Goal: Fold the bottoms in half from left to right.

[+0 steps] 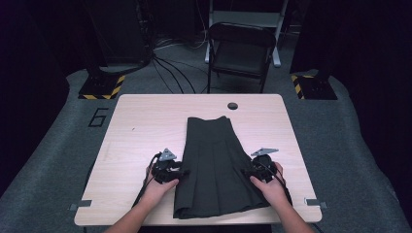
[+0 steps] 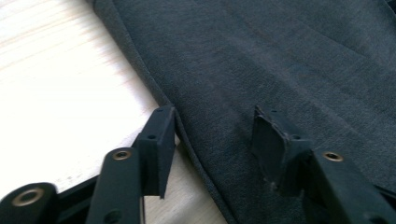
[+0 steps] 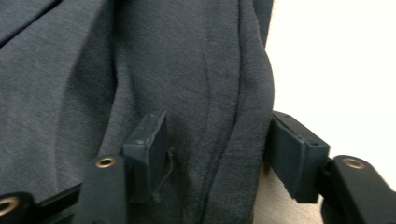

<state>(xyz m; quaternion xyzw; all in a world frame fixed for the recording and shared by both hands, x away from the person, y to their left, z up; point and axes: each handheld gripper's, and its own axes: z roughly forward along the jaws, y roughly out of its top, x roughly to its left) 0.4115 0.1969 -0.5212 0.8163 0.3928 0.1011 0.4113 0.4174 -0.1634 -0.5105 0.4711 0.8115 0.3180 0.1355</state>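
A dark grey pleated skirt [image 1: 214, 165] lies flat on the light wooden table [image 1: 141, 126], waist at the far end and hem toward the person. My left gripper [image 1: 181, 172] is at the skirt's left edge, held by a bare hand. In the left gripper view its jaws [image 2: 212, 116] stand apart astride that edge: one fingertip over bare wood, the other on the skirt [image 2: 280, 56]. My right gripper [image 1: 248, 173] is at the skirt's right edge. In the right gripper view its jaws [image 3: 217, 123] are open around a raised fold of the skirt [image 3: 163, 70], with the outer pad [image 3: 292, 149] beside the fold.
A round cable hole [image 1: 232, 106] is in the table's far edge. A dark folding chair [image 1: 240, 48] stands beyond the table. Yellow-black striped stand bases [image 1: 101, 86] sit on the grey floor at both far sides. Bare wood runs left and right of the skirt.
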